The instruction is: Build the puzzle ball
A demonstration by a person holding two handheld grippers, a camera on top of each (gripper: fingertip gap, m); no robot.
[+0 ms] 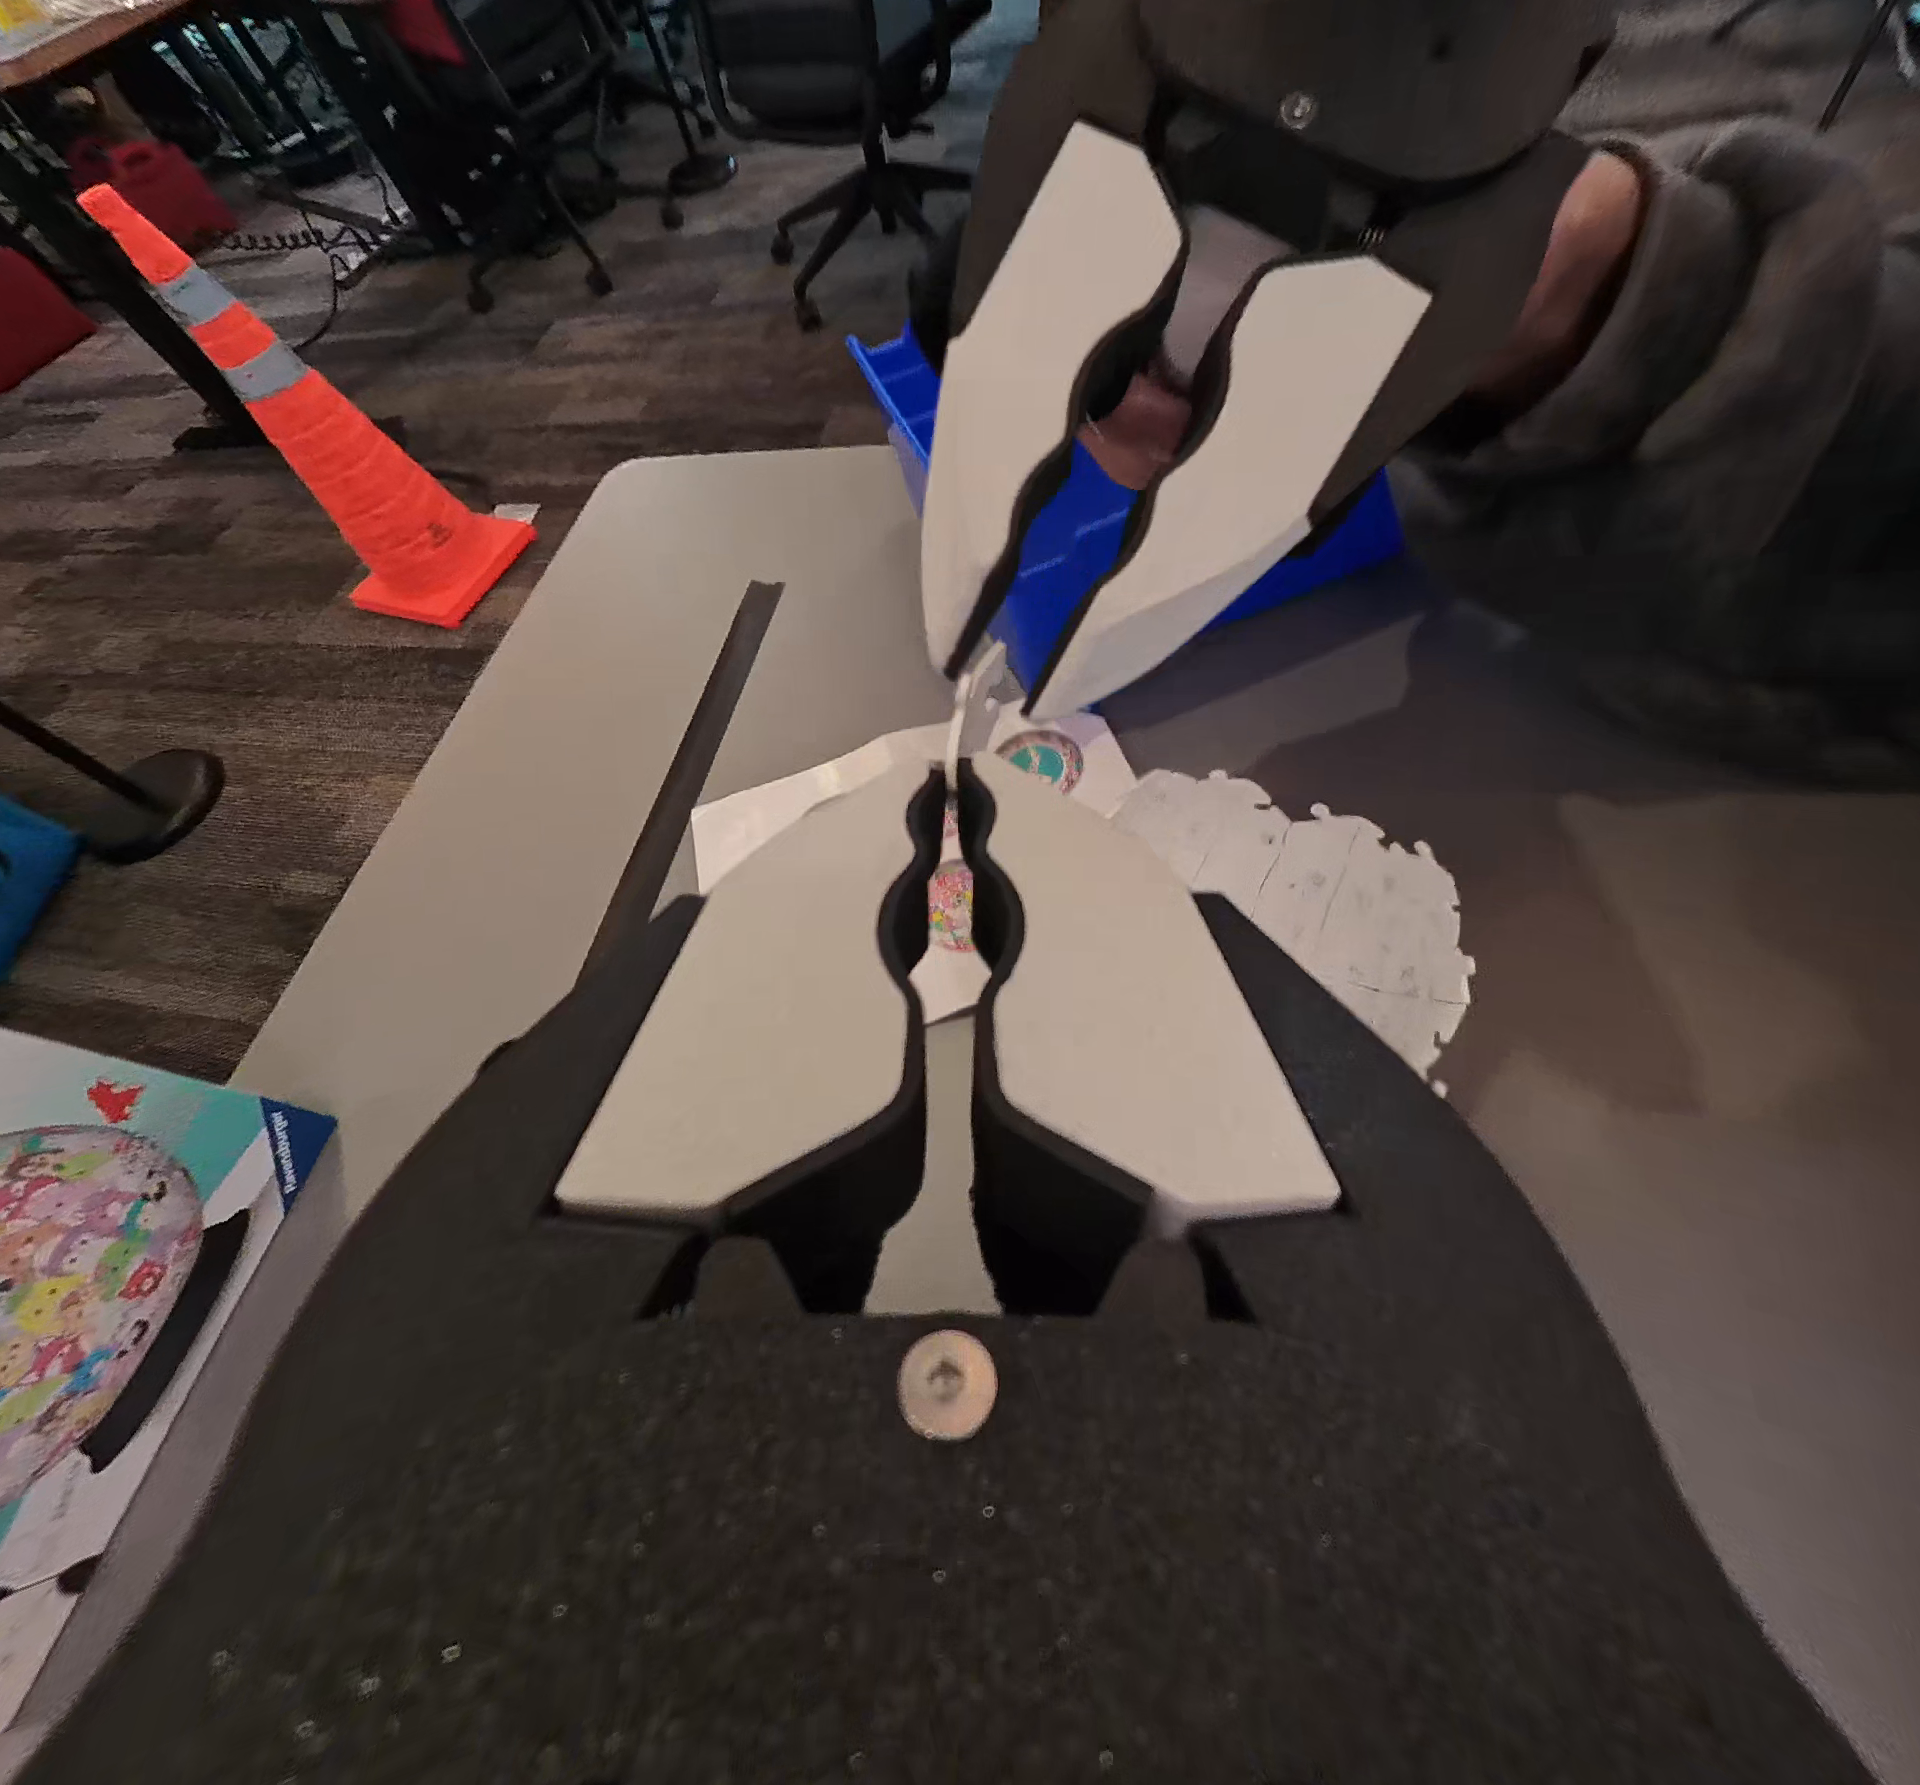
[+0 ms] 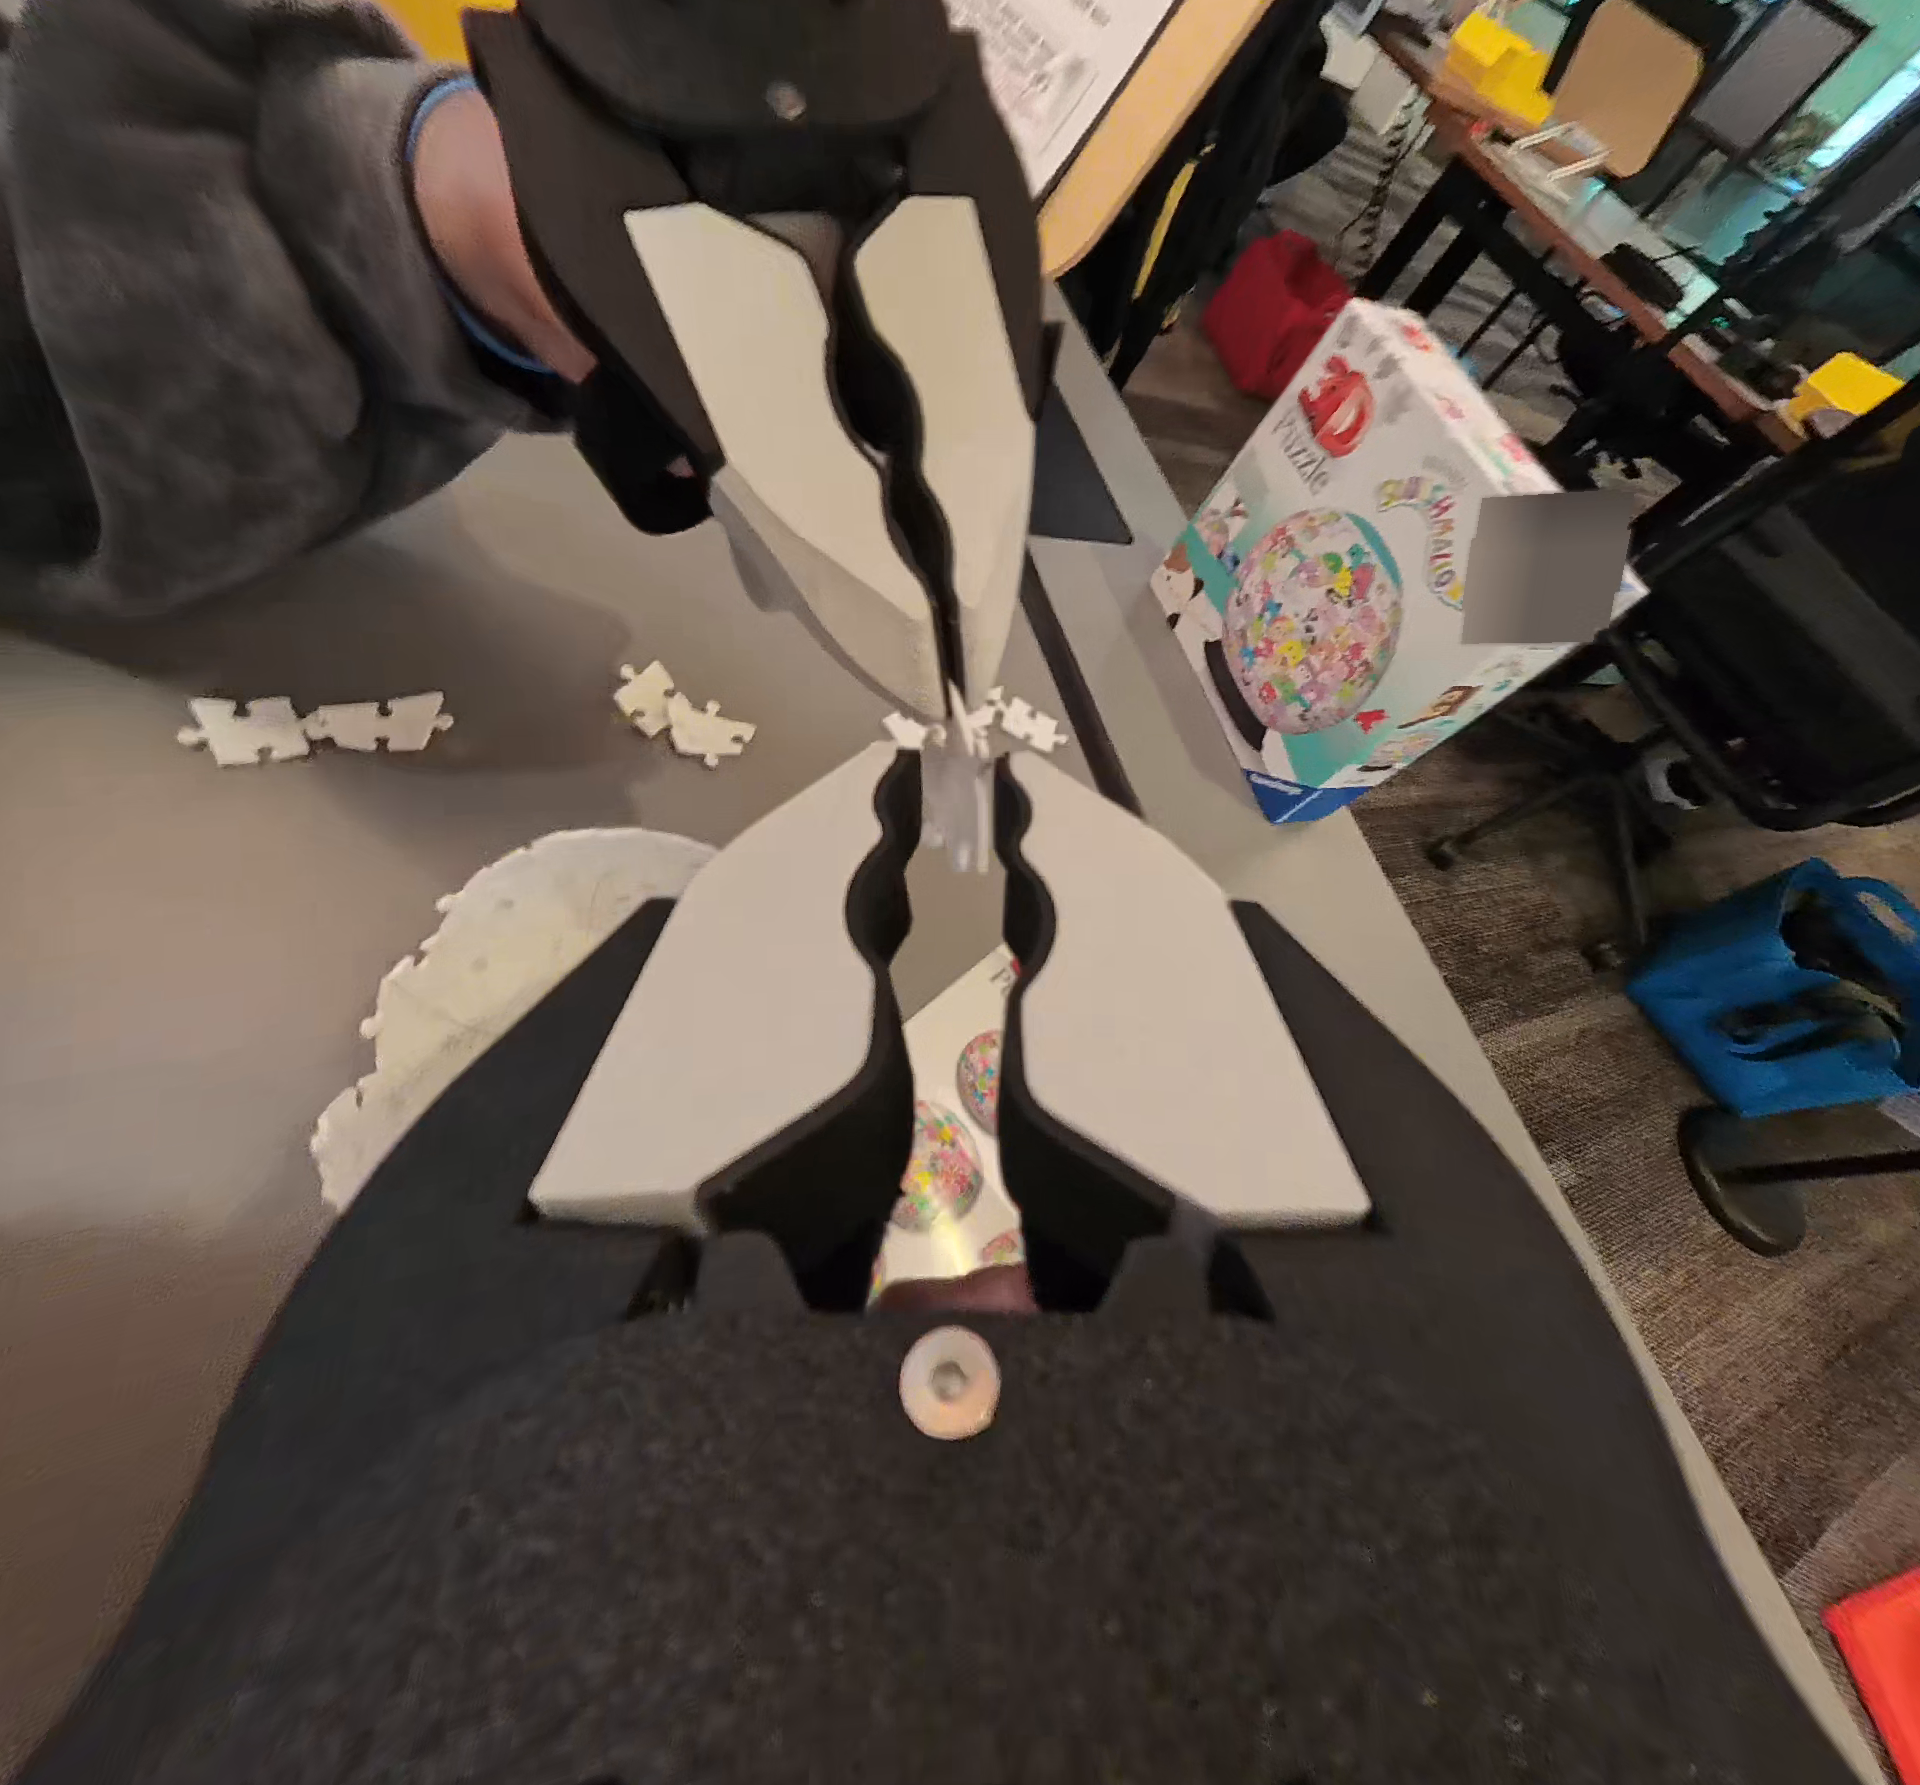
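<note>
Left tool: tips pinched on a white puzzle piece. Right tool: tips clamped on a small strip of joined white pieces, meeting the left tool tip to tip above the grey tabletop. Curved assembled shell section: face down beside them. 2 loose joined pairs farther off. Puzzle box: at the tabletop edge.

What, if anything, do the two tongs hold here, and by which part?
Both tongs, left and right, pinch small white puzzle pieces at their fingertips, meeting tip to tip. Which edge each grips cannot be told.
</note>
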